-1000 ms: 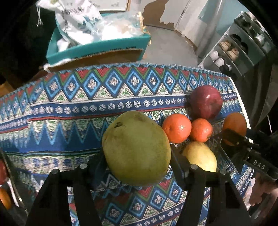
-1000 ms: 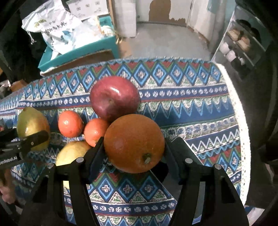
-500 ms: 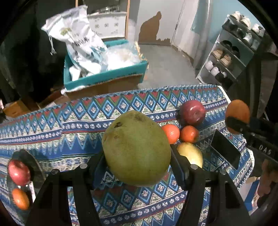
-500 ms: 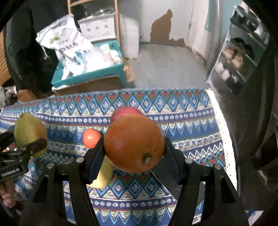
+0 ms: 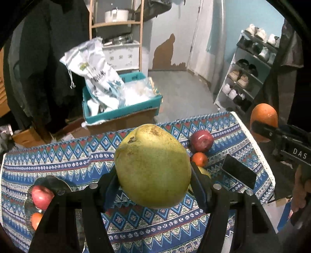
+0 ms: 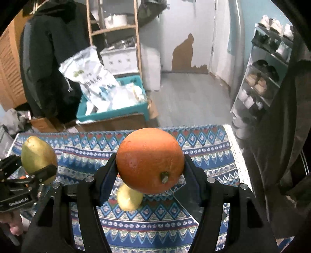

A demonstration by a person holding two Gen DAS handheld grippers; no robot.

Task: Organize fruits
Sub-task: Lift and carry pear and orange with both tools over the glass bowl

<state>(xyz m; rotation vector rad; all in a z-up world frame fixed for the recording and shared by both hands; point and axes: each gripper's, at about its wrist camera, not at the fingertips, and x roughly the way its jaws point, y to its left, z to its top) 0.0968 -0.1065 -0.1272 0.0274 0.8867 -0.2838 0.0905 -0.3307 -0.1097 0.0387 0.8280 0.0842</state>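
Midway, the left claw (image 5: 154, 183) pinches a pear (image 5: 152, 167) at frame center and the right claw (image 6: 150, 171) pinches an orange (image 6: 150, 160); an apple (image 5: 201, 141), tangerine (image 5: 200, 159) remain on the tabletop (image 5: 58, 161), unsorted.

A lived-in home, likely an entry or storage room. A white shoe rack (image 5: 250, 72) full of shoes stands against a pale blue wall. A wooden shelf unit (image 6: 114, 25) carries a white cooking pot (image 5: 116, 14). A dark coat (image 6: 48, 58) hangs at the left. On the grey floor (image 6: 190, 97), a teal crate (image 5: 124, 111) holds a large printed sack (image 5: 95, 72). Paint has peeled from the wall (image 6: 182, 56) near a door. A counter covered in a blue patterned cloth (image 5: 68, 161) holds fruit.
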